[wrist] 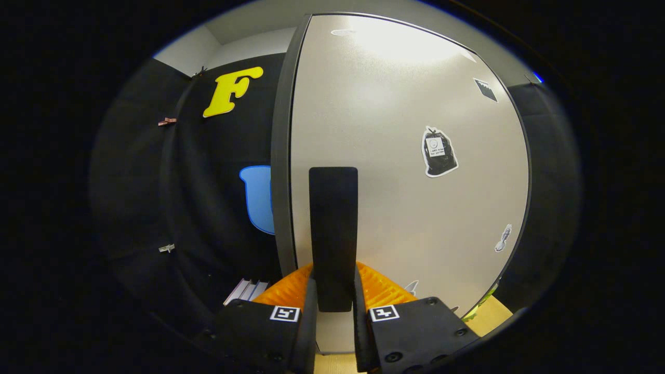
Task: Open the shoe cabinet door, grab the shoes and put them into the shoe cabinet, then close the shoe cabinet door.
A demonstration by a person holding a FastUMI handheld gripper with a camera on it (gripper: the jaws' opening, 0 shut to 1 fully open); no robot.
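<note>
The shoe cabinet door (405, 171) is a pale panel with a dark rim, and it stands very close in front of me. A black upright handle (333, 218) is fixed near the door's left edge. My gripper (333, 272) holds the lower end of that handle, with one finger pressed on each side of it. I cannot tell whether the door is ajar. The door hides the cabinet's inside.
Several stickers are on the door, among them a black bag-shaped one (439, 151). Black cloth wall (208, 197) hangs left of the door. A white ribbed object (247, 291) lies low beside the left finger. A wooden surface (493, 314) lies below the door's right corner.
</note>
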